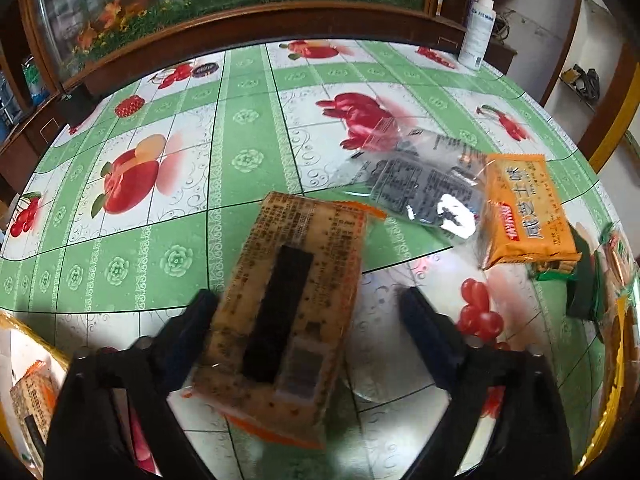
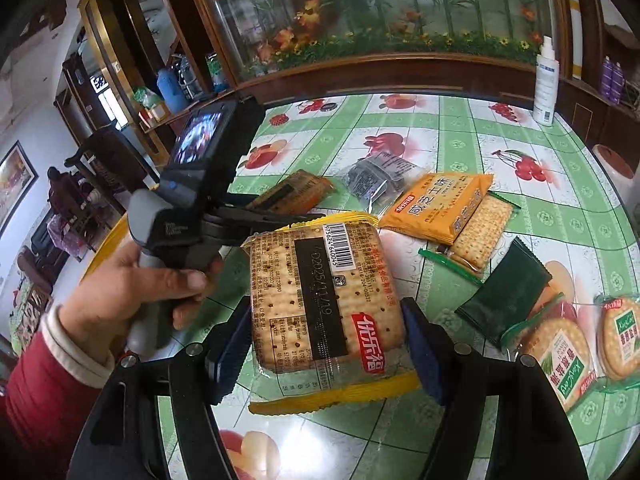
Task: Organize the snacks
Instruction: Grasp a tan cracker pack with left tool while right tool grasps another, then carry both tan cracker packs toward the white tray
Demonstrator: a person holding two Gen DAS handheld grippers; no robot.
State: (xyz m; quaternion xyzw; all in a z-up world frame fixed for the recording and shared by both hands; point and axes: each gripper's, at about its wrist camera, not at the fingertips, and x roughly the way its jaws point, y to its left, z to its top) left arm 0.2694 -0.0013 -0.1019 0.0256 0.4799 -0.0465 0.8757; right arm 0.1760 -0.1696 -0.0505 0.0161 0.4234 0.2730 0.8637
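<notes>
Right wrist view, right gripper (image 2: 326,344) pinching a yellow-edged cracker packet (image 2: 324,304) between both pads above the fruit-print tablecloth (image 2: 560,216), left gripper (image 1: 308,316) standing parted around an orange-edged cracker packet (image 1: 288,316), right pad clear of it, other snack packs lying toward two o'clock.

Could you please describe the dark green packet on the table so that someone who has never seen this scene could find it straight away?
Start at the green fruit-print tablecloth and go to the snacks on its right side. Just right of the clear green-edged cracker pack, and up-left of the round biscuit packs, lies the dark green packet. It alone is opaque and plain, with no visible lettering or biscuits showing.
</notes>
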